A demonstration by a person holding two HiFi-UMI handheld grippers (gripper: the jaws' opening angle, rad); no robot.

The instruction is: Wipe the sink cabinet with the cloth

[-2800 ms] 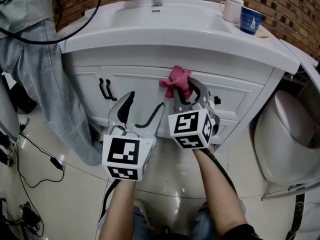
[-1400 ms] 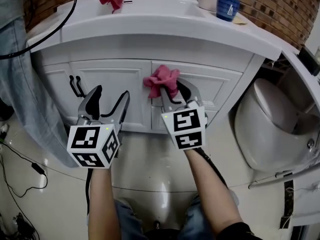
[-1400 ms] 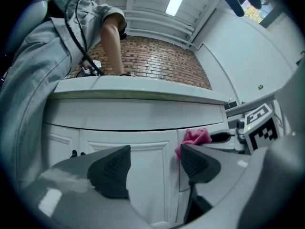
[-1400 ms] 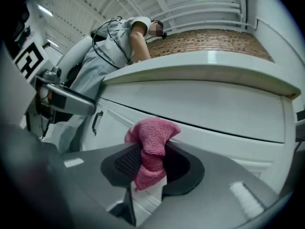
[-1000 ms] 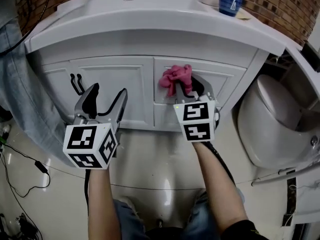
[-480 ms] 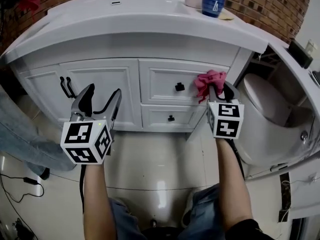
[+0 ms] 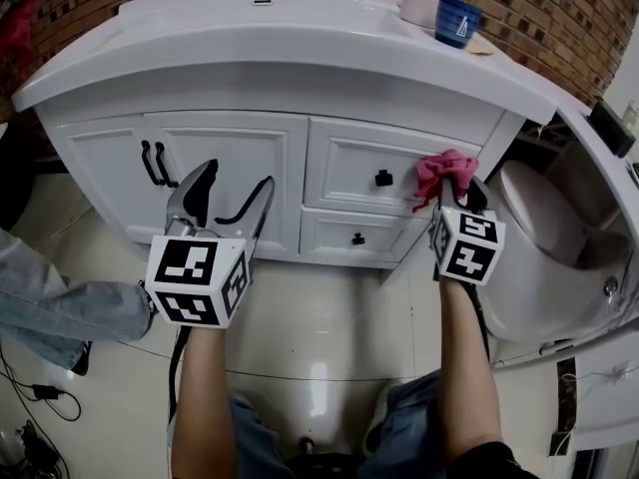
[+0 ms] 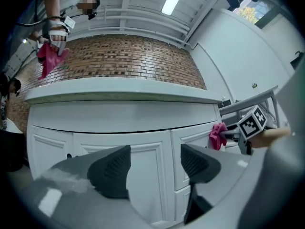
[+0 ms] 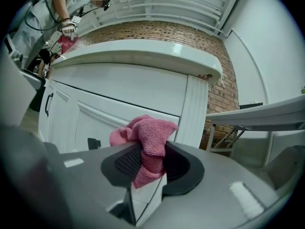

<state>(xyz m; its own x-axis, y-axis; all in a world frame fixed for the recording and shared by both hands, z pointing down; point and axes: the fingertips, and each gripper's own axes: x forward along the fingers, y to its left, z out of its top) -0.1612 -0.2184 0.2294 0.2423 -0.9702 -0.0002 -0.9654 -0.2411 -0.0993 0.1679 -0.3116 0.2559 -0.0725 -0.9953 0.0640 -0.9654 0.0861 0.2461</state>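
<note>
The left gripper (image 7: 236, 182) hangs wide open and empty before the sink cabinet (image 7: 255, 148) doors. The right gripper (image 7: 455, 196), clamped on the pink cloth (image 7: 445, 167), has swept from the cabinet's middle to its upper drawer's (image 7: 344, 163) right end, so most of the front seems wiped. A toilet (image 7: 544, 228) crowds the cabinet's right side.

A blue patterned cup (image 7: 457, 21) stands just beside a white ceramic mug (image 7: 417, 2) at the upper right. A white toilet (image 7: 539, 218) sits at the right edge, below a red brick wall (image 7: 569, 23).
</note>
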